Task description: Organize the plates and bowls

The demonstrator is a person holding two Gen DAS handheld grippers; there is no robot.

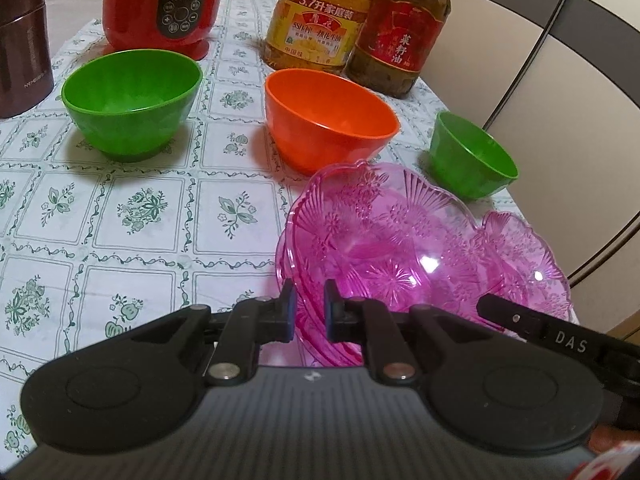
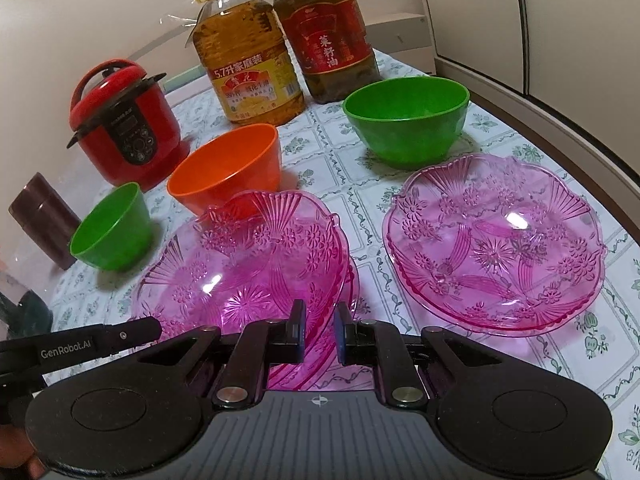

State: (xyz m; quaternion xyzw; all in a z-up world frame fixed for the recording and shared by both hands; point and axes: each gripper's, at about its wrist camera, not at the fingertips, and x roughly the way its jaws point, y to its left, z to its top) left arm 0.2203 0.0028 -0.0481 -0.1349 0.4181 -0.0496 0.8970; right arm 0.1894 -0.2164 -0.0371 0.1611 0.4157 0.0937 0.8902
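Note:
A see-through pink plate (image 1: 380,248) (image 2: 248,272) with a flower pattern is held by its near rim between both grippers. My left gripper (image 1: 309,316) is shut on that rim, and so is my right gripper (image 2: 320,332). The plate's edge shows a double line, so I cannot tell whether it is one plate or two stacked. A second pink plate (image 2: 492,248) (image 1: 520,240) lies flat on the cloth to the right. Behind stand an orange bowl (image 1: 328,116) (image 2: 228,176), a green bowl (image 1: 132,104) (image 2: 112,232) to its left, and another green bowl (image 1: 468,156) (image 2: 404,120) to its right.
A red electric cooker (image 2: 124,128), two big oil bottles (image 2: 248,68) (image 2: 328,40) and a brown canister (image 2: 40,220) stand along the back of the table. The patterned tablecloth (image 1: 140,220) is bare at the front left. The table's edge (image 2: 600,184) runs close on the right.

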